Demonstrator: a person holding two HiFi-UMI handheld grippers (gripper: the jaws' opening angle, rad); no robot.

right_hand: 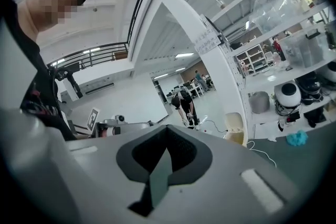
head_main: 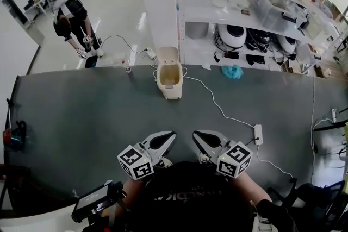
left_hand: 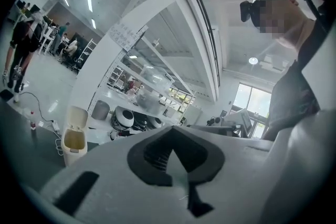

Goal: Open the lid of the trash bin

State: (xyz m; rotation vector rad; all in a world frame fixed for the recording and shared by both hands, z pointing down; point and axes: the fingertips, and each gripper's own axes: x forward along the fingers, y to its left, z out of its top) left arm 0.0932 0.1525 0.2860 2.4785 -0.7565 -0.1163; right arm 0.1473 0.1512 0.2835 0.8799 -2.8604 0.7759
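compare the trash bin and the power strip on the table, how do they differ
The trash bin is cream and stands upright at the far edge of the table, with its lid raised. The power strip is white and lies flat, nearer the person and further right. The trash bin is far bulkier than the slim power strip. Both rest on the same dark table.

Bin stands on the far edge of the counter, centre. Left tool and right tool lie side by side near its front edge. Power strip lies right of them. Shelves stand behind.
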